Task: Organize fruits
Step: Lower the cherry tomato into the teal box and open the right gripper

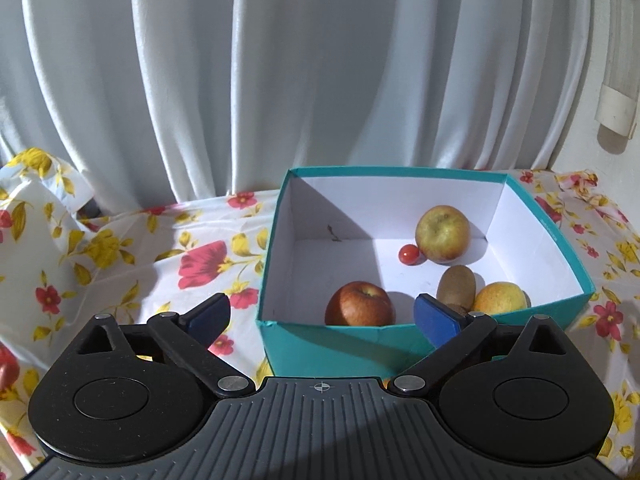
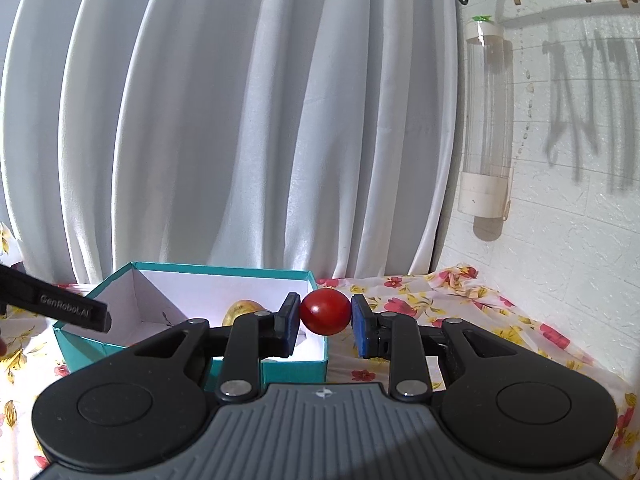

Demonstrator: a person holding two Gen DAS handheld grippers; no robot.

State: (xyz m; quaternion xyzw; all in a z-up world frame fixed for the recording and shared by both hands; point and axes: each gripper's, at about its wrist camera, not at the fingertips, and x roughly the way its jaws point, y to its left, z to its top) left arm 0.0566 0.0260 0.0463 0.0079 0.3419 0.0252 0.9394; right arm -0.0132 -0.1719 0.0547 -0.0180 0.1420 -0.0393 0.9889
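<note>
Right wrist view has the right gripper (image 2: 325,313) with jaws clamped on a small round red tomato (image 2: 325,312) beside the teal cardboard box (image 2: 240,273), ready to drop in, while the left gripper (image 1: 322,314), jaws wide apart and empty, hangs over the red apple (image 1: 359,304) in that box.

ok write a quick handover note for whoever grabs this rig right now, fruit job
Left gripper: open, holding nothing, above the near edge of the teal box.
Right gripper: shut on a small red tomato, held in the air by the box's right side.
In the box: red apple, yellow-green apple, cherry tomato, kiwi, yellow fruit.
Done: five pieces boxed.
Left: probably drop the held tomato into the box; other loose fruit is not clearly visible.
</note>
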